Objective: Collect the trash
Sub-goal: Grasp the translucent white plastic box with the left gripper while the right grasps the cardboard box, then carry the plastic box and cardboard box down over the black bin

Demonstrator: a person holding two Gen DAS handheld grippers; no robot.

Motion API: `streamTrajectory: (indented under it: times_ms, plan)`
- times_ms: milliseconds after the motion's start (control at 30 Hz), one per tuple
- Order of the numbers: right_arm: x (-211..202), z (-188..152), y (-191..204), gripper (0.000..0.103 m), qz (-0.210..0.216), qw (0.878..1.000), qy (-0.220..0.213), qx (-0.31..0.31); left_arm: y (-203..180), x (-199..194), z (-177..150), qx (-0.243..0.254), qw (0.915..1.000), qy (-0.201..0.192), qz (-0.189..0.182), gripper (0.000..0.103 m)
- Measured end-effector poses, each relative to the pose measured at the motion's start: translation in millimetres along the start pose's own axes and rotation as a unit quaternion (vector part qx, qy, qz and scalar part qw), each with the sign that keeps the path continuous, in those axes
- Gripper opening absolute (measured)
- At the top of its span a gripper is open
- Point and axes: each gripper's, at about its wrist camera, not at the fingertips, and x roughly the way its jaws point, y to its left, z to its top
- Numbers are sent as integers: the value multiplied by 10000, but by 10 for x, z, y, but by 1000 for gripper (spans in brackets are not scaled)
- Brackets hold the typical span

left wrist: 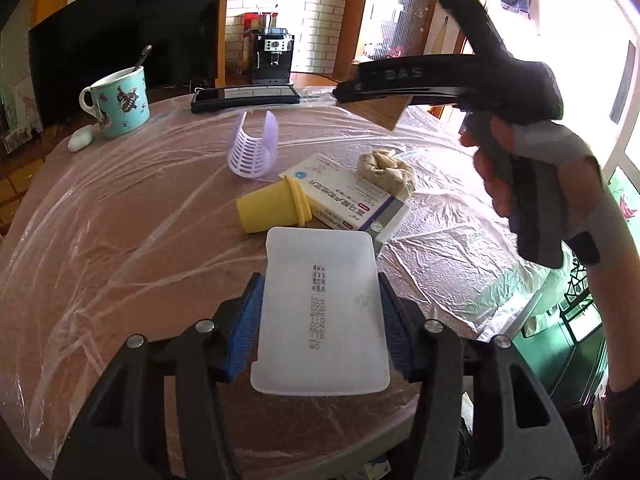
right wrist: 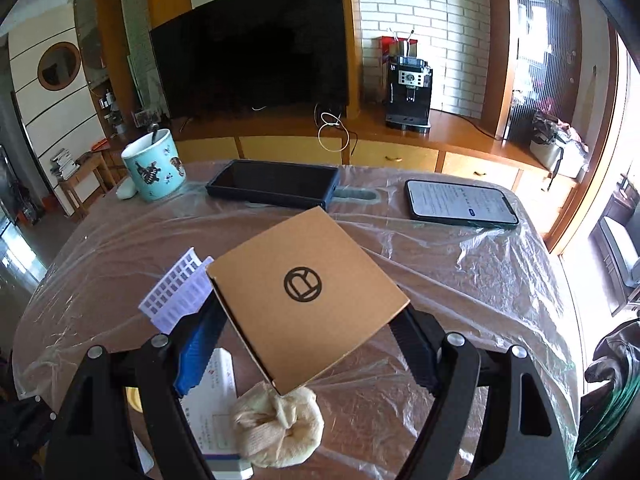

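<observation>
Left gripper [left wrist: 320,320]: clamped on the frosted white plastic tray [left wrist: 320,320], lower centre of frame.
Right gripper [right wrist: 308,344]: seemingly gripping the flat brown cardboard box [right wrist: 306,294], mid-frame, corner-on.
Risk: box may pivot out onto the crumpled beige wad [right wrist: 276,428] on the plastic-covered counter [right wrist: 460,292].

readable marks on the held and nearby items

"das" stands in pale letters on the black gripper body [left wrist: 404,74] seen from the left wrist view. a round black logo [right wrist: 303,284] is printed on the brown cardboard box [right wrist: 308,296]. dark print on the white plastic tray [left wrist: 320,320] and the medicine box [left wrist: 348,196] is too distorted to read.
</observation>
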Motion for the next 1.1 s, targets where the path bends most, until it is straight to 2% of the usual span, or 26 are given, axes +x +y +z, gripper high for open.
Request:
streamTrajectory:
  times_ms: [233,800,1100]
  plan:
    - [-206,-99,30,78,38,10000,-44,44,51,-39,-8,-83,10000,-15,28,56]
    - [-964,-600,385,79,678,9972,-301,-126,241,-377,-63,-235,9995,-203,87,56]
    - [-1150,-956,606,79,940,9954,-125,-119,304,-516,-133,-251,9993,-246,125,56]
